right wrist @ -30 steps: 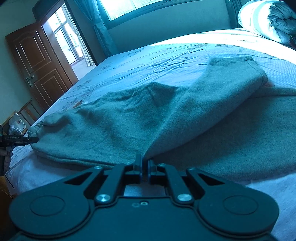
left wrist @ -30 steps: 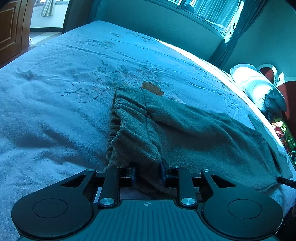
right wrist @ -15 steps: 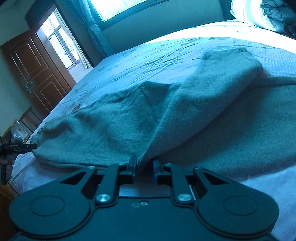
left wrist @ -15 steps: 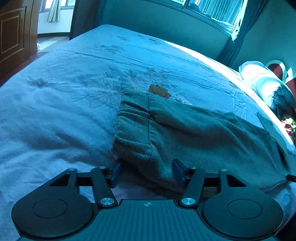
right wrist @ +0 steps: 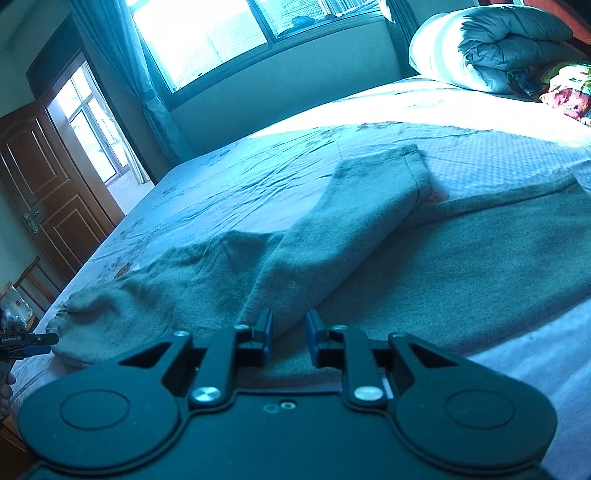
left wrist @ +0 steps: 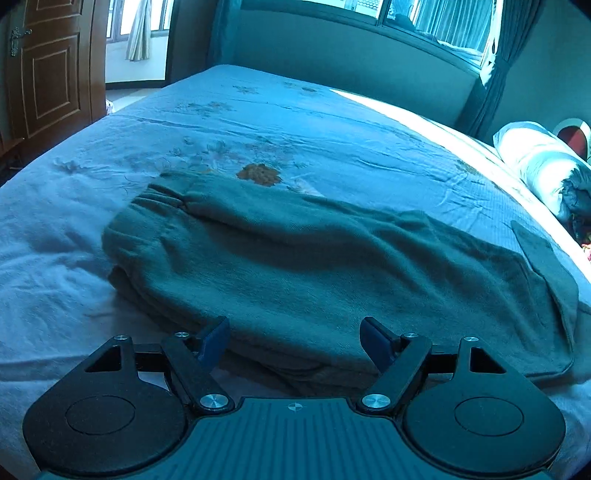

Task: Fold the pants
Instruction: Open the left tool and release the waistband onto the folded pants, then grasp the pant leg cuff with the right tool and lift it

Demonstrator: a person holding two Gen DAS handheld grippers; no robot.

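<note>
Grey-green fleece pants (left wrist: 295,266) lie folded lengthwise on the bed, waistband at the left. My left gripper (left wrist: 295,341) is open, fingers wide apart at the pants' near edge, holding nothing. In the right wrist view the pants (right wrist: 461,266) spread across the bed with one leg (right wrist: 351,229) lying diagonally over the other. My right gripper (right wrist: 289,341) is open a little, its fingers on either side of the near fold of that leg, the cloth loose between them. The left gripper also shows at the far left of the right wrist view (right wrist: 37,341).
The bed has a pale floral sheet (left wrist: 258,122). A rolled duvet (right wrist: 491,48) and a colourful pillow (right wrist: 565,92) lie at the head end. A wooden door (right wrist: 48,192) and a window (right wrist: 221,29) are beyond the bed.
Both grippers opened and let go of the pants. The left one was shut on the waistband edge and has drawn back. The right one released the leg fold, which now lies flatter.
</note>
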